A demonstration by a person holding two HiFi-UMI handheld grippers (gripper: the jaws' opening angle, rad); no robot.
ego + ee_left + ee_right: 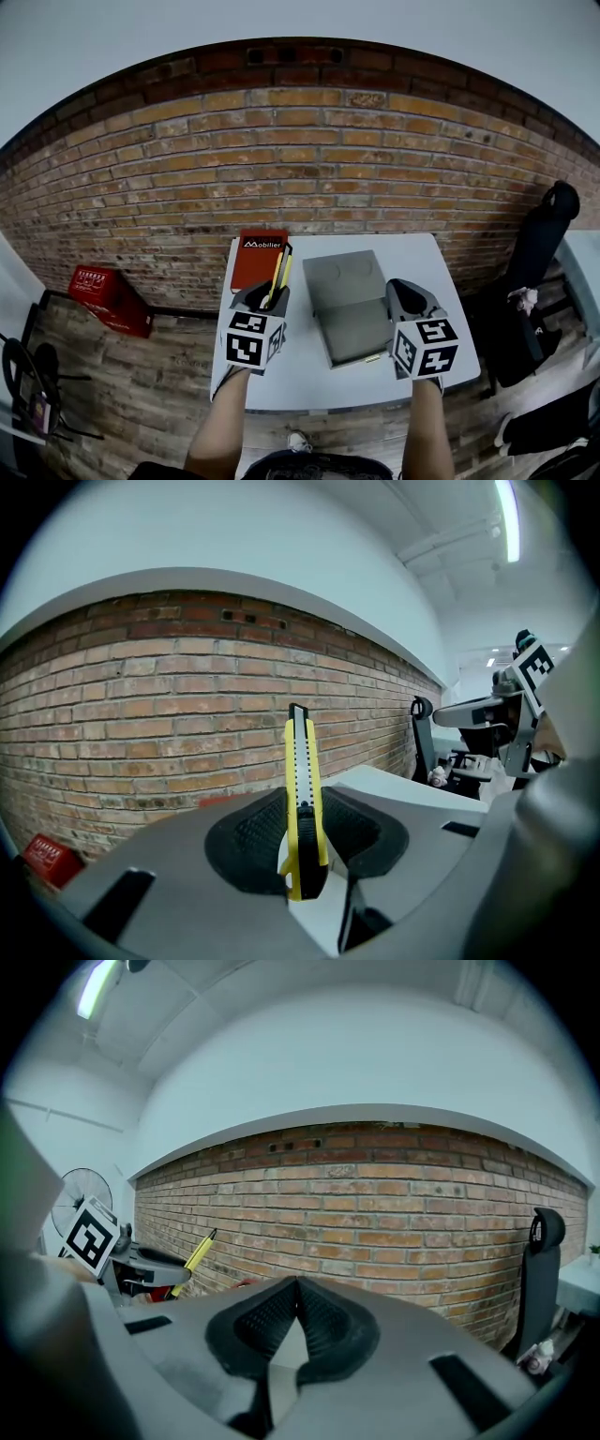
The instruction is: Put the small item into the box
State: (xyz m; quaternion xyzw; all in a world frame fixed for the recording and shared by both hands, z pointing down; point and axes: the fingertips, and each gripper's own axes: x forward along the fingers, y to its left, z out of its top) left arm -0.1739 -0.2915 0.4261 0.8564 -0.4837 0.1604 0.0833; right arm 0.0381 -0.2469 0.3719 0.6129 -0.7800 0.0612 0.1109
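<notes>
My left gripper (267, 292) is shut on a yellow and black utility knife (279, 274), which points up and away over the table's left side. In the left gripper view the knife (302, 799) stands upright, clamped between the dark pads (253, 841). An open grey box (361, 336) lies mid-table with its lid (343, 274) folded back toward the wall. My right gripper (405, 291) hovers just right of the box; its jaws (297, 1288) are shut with nothing between them. The knife (194, 1252) also shows at the left of the right gripper view.
A red book (259, 259) lies at the back left of the white table (309, 384), under the knife's tip. A brick wall (309, 169) runs behind the table. On the floor to the left is a red crate (111, 295). A black chair (539, 244) stands at the right.
</notes>
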